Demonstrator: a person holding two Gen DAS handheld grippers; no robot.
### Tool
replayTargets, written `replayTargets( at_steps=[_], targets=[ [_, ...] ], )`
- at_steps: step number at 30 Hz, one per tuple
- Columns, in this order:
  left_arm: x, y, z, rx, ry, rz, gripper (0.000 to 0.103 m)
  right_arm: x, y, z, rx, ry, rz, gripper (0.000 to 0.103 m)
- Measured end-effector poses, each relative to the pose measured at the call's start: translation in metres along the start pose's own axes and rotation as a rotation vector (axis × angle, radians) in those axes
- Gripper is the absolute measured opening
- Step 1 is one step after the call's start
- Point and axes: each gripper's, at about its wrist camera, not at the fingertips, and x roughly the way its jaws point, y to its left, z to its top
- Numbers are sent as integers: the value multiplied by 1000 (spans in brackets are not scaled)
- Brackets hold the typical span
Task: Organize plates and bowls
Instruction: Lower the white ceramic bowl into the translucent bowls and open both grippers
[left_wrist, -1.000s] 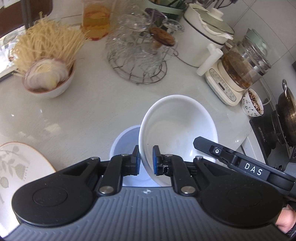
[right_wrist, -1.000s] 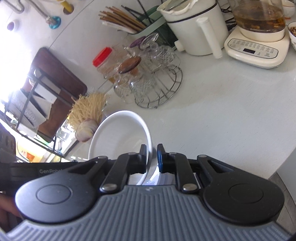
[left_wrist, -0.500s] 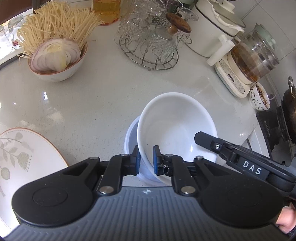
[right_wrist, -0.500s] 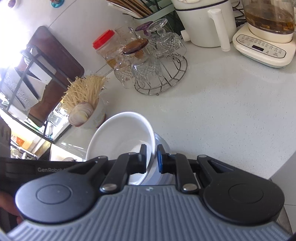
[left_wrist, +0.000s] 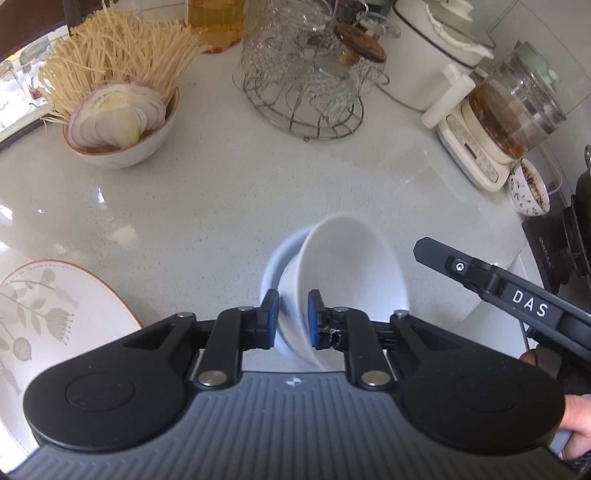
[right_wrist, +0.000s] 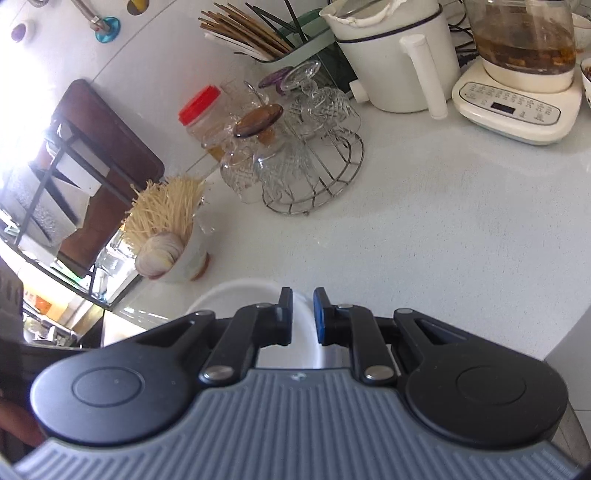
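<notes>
My left hand-held gripper (left_wrist: 291, 317) has just been opening, the white bowl (left_wrist: 351, 269) rim between its pads. My right hand-held gripper (right_wrist: 303, 314) clamps the opposite rim. The bowl sits tilted inside the pale blue bowl (left_wrist: 275, 264) on the desk (left_wrist: 221, 206), near the wire glass rack (left_wrist: 306, 96).

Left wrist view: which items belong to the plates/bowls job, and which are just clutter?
Job:
- white bowl
- blue bowl under it
- patterned plate

Lying about:
- onion-and-noodle bowl (full, probably stays)
- glass rack
- kettle
- tea maker
- small speckled bowl
- red-lid jar
</notes>
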Motion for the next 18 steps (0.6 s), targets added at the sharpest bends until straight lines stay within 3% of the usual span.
replayTargets(
  at_steps=[5,8,10,18],
  targets=[
    [-7,4,1,-31,-32,-5,34,0,6,3,-43,-5,-1,19],
    [-8,6,1,-46,-41,-1,48,0,5,5,-36,-21,15,58],
    [-7,8,1,-56,-39,-6,52,0,3,6,-36,-20,19,58],
    [15,14,-3,-109,12,-27,52,19,-8,-4,-18,50,-12,58]
  ],
)
